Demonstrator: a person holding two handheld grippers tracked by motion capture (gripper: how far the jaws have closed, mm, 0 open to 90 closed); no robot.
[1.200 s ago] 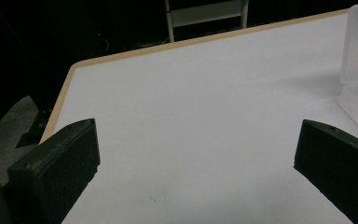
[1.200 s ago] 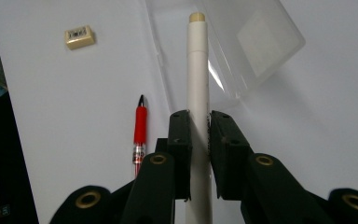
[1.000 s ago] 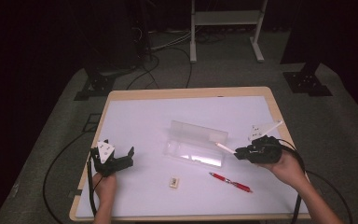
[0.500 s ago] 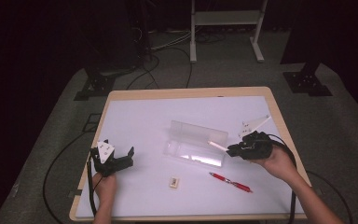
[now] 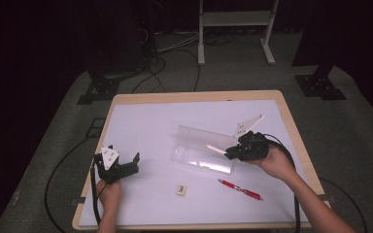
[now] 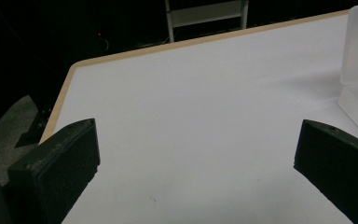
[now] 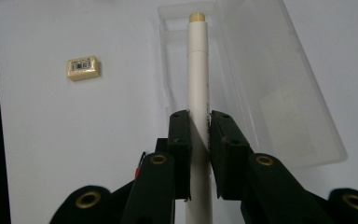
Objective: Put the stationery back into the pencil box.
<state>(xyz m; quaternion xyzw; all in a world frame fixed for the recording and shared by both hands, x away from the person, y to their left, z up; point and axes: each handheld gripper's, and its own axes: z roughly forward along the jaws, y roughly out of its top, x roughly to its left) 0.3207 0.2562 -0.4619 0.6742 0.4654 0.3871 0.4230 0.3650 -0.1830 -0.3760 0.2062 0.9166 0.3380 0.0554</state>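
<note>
Right tool (image 7: 199,135) gripped white marker (image 7: 198,84) over clear case (image 5: 201,150); left tool (image 5: 118,164) open, resting near left on desk (image 5: 145,121).

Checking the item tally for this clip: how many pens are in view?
2: a white pen clamped in the right gripper over the clear case; a red pen lying on the table.

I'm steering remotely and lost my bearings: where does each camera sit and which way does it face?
High view: above the person's side, looking forward and down on the table; both forearms and tools show.
Left gripper view: on the left tool, facing across bare table; its jaws stand wide.
Right gripper view: on the right tool, along the white marker it clamps.
All share the clear case.
</note>
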